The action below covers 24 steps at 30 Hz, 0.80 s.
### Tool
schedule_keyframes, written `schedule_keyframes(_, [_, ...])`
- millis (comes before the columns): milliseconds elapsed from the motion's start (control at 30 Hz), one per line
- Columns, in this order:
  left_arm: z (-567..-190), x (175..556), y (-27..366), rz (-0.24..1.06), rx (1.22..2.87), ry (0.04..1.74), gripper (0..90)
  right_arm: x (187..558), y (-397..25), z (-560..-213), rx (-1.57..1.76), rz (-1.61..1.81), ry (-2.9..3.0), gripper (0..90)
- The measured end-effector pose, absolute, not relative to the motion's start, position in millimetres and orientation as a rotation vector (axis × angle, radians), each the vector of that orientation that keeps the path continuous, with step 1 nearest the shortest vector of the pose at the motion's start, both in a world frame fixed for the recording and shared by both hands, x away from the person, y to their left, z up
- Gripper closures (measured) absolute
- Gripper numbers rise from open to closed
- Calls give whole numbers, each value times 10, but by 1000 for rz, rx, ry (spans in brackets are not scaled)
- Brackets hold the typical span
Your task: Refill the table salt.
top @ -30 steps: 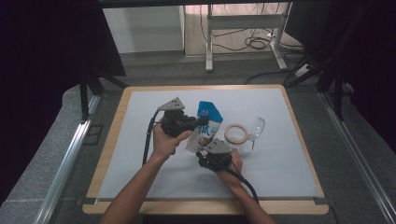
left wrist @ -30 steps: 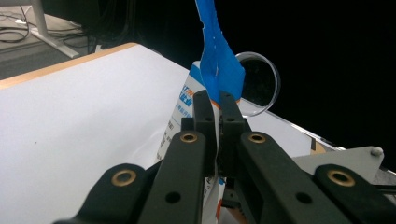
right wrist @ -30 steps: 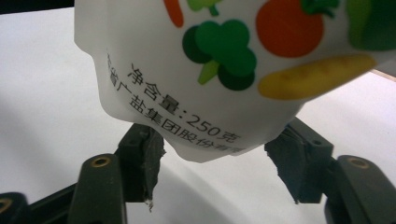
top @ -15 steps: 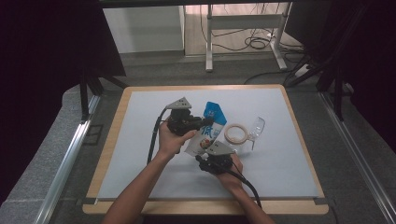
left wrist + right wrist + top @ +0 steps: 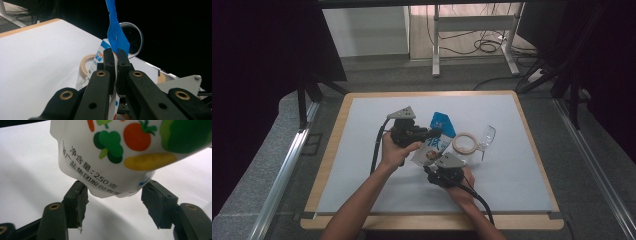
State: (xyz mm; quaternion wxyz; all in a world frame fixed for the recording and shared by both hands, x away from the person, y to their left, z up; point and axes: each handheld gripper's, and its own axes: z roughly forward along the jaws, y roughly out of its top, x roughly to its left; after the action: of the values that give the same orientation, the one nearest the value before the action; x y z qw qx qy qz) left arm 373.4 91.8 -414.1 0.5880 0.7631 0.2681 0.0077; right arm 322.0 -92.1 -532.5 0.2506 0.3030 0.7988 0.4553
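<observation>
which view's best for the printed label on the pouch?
Right gripper view: the pouch bottom hangs between its open jaws, vegetable pictures and "250" print sharp. Left gripper view shows the blue top pinched edge-on in shut jaws. High view shows the whole pouch, small, its print unreadable.

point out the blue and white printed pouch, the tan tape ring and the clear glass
blue and white printed plastic pouch (image 5: 438, 143), high view, on its printed white front
tan tape ring (image 5: 465, 143), high view, on the right side of its band
clear glass (image 5: 488, 136), high view, on its bowl, lying beside the ring
</observation>
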Motion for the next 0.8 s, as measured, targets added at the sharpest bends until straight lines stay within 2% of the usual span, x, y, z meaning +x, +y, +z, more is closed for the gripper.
schedule_keyframes(133, [-4106, 3712, 930, 22, 1775, 614, 900, 3247, -920, -5331, 844, 1230, 2150, 320])
schedule_keyframes(333, [-4071, 3689, 925, 14, 1775, 604, 900, 3260, -916, -5314, 816, 1254, 2141, 310])
schedule_keyframes(633, [-4070, 3763, 899, -1, 1782, 620, 899, 3220, -909, -5284, 729, 1295, 2151, 407])
schedule_keyframes(800, [-4083, 3840, 865, -9, 1802, 650, 899, 3198, -903, -5275, 731, 1314, 2173, 415])
